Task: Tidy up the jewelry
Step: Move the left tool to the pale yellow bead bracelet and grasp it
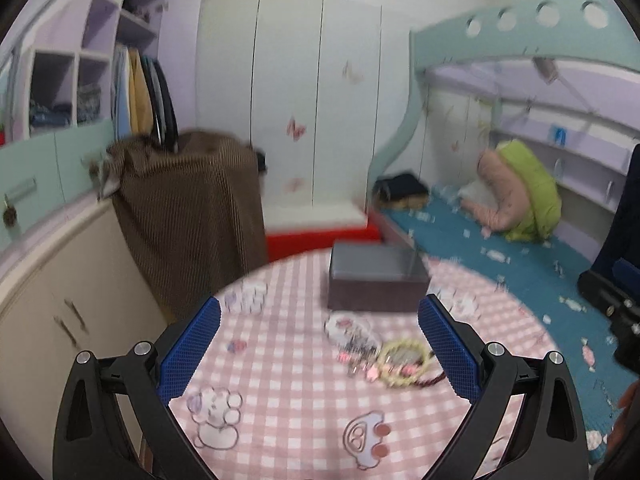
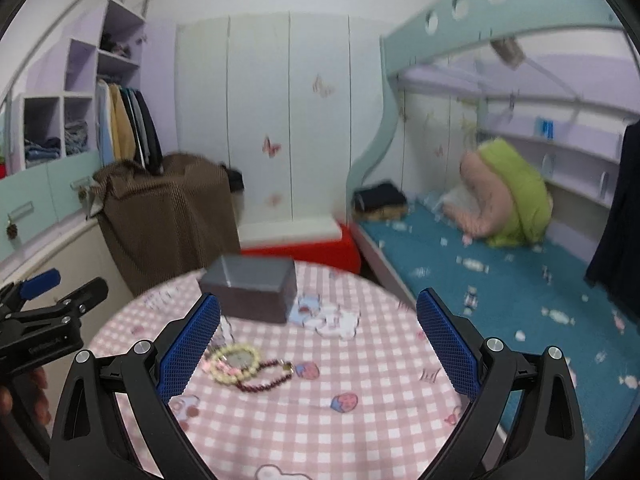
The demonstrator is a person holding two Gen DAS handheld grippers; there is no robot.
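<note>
A dark grey open box (image 1: pixel 376 280) stands at the far side of a round table with a pink checked cloth (image 1: pixel 288 396). In front of it lies a small heap of jewelry: a pale yellow bead bracelet (image 1: pixel 404 360), a dark red bead string (image 1: pixel 434 380) and small pink pieces (image 1: pixel 360 354). My left gripper (image 1: pixel 320 320) hovers open above the cloth, nothing between its fingers. The right wrist view shows the box (image 2: pixel 252 292), the yellow bracelet (image 2: pixel 234 362) and the dark red string (image 2: pixel 266 380). My right gripper (image 2: pixel 318 320) is open and empty; the left gripper (image 2: pixel 44 316) shows at its left edge.
A brown draped object (image 1: pixel 188 216) stands behind the table on the left, beside cream cabinets (image 1: pixel 60 300). A bed with a teal cover (image 2: pixel 500 292) runs along the right. White wardrobe doors (image 1: pixel 288 100) and a red block (image 1: pixel 320 236) are behind.
</note>
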